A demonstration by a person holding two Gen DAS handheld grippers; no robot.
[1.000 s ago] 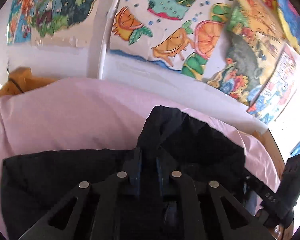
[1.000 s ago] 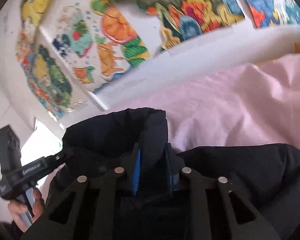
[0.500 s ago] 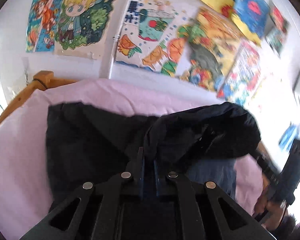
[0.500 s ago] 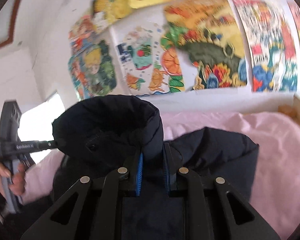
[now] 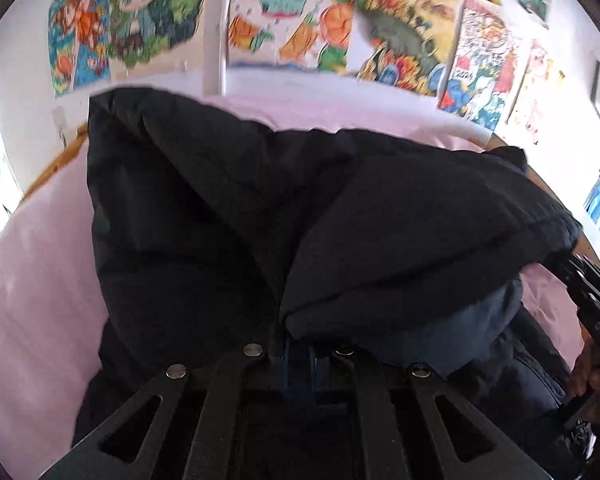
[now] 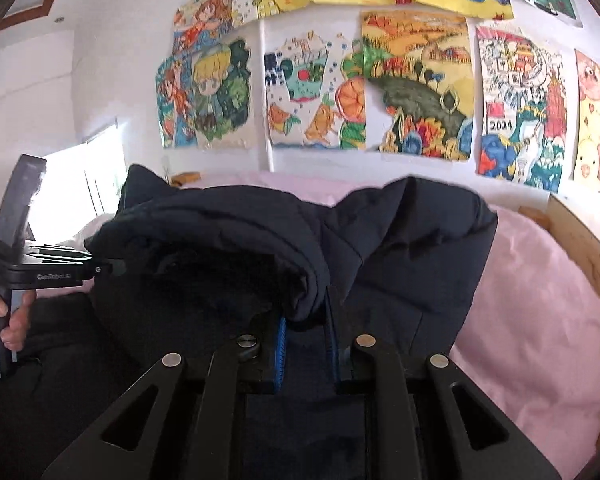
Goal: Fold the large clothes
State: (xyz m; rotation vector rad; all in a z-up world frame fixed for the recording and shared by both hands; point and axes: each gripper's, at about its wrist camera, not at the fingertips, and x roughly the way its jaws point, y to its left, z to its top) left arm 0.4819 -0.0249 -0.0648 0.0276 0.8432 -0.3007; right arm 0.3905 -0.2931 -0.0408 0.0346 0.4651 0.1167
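Pink bed sheet [image 6: 540,300] below a wall of children's drawings [image 6: 416,84]. Dark padded jacket [image 5: 220,208] lifted over the sheet, bunched, no finished fold visible; most of the folding judged still to come. Left gripper [image 5: 298,354] closed on a jacket edge at 6 o'clock; right gripper [image 6: 306,342] likewise clamping a thick rolled edge. Wooden bed frame [image 6: 576,236] at 3 o'clock plain only in right view; blue lining [image 5: 472,320] only in left view.
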